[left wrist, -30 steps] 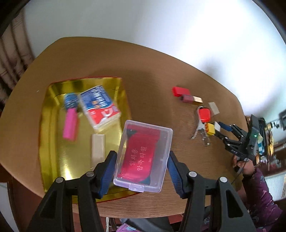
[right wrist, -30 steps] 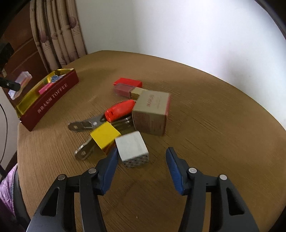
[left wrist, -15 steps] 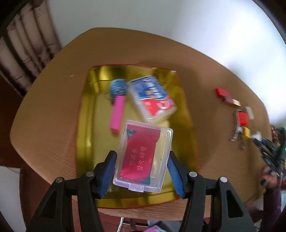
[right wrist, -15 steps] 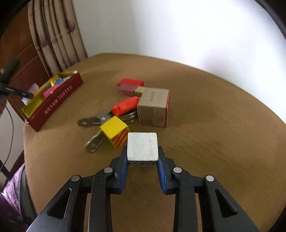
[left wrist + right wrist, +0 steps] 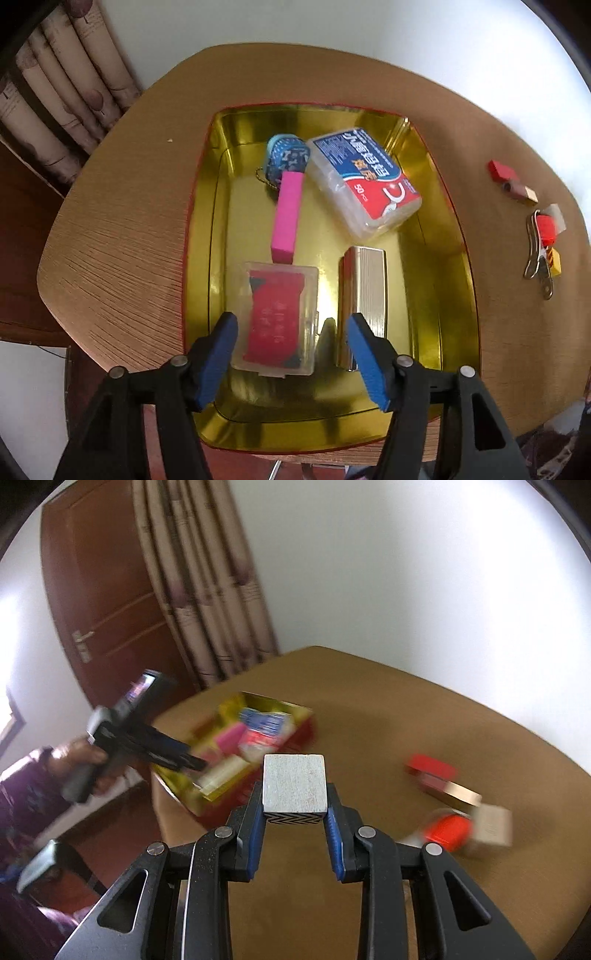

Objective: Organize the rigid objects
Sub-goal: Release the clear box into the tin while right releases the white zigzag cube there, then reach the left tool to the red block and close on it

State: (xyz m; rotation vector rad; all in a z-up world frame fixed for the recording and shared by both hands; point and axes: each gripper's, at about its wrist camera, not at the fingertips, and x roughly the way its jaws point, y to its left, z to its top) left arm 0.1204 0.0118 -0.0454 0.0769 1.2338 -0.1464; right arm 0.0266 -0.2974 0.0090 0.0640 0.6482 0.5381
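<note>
- The left gripper (image 5: 291, 352) is hanging over the gold tray (image 5: 439, 236), its jaws having just been opening around the clear plastic case (image 5: 277, 317) — the pads are standing off it, and the case appears to be lying on the tray floor.
- The right gripper (image 5: 294, 814) is pinching a grey wooden cube (image 5: 294, 783) above the table (image 5: 424, 716), facing the tray.
- Four pieces are already lying in the tray beside the case: a pink block (image 5: 287, 218), a blue pouch (image 5: 286, 158), a glossy floss box (image 5: 364, 181) and a ribbed metal case (image 5: 364, 291).
- Several pieces are waiting on the table — a red block (image 5: 500, 170), clips (image 5: 535, 254) and a yellow cube (image 5: 554, 260).
</note>
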